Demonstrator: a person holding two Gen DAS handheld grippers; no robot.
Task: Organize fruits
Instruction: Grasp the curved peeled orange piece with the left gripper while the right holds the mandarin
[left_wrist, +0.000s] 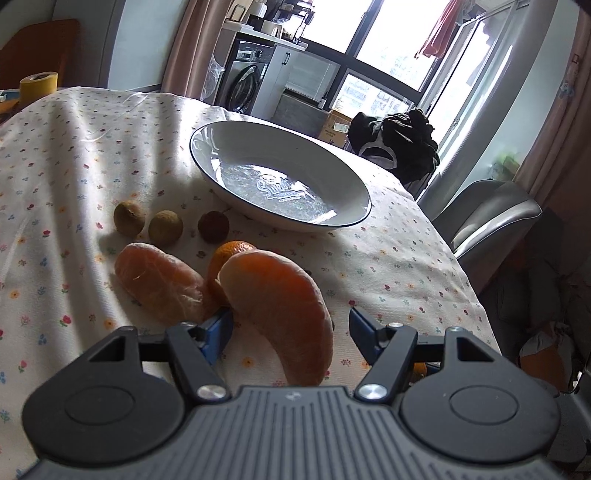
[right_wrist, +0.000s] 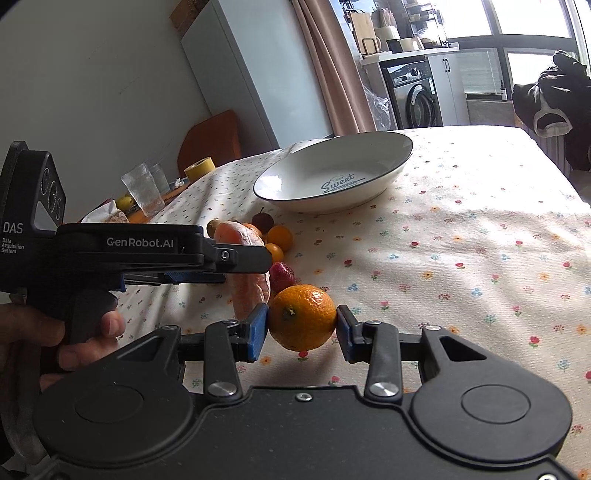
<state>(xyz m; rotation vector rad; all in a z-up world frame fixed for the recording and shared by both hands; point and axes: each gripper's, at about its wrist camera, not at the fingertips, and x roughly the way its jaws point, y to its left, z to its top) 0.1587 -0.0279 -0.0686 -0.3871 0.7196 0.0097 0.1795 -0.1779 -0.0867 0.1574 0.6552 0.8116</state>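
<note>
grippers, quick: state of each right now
Left hand-held gripper: open, jaws around a peeled orange segment, not clamped.
Right hand-held gripper: shut on a small whole orange.

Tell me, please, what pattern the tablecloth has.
The tablecloth is cream with small scattered flowers in red, blue and orange, clearest in the right wrist view.

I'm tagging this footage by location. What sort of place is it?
Most likely a home dining area: a table under a floral cloth, a washing machine by the window, and a chair at the table's edge.
</note>
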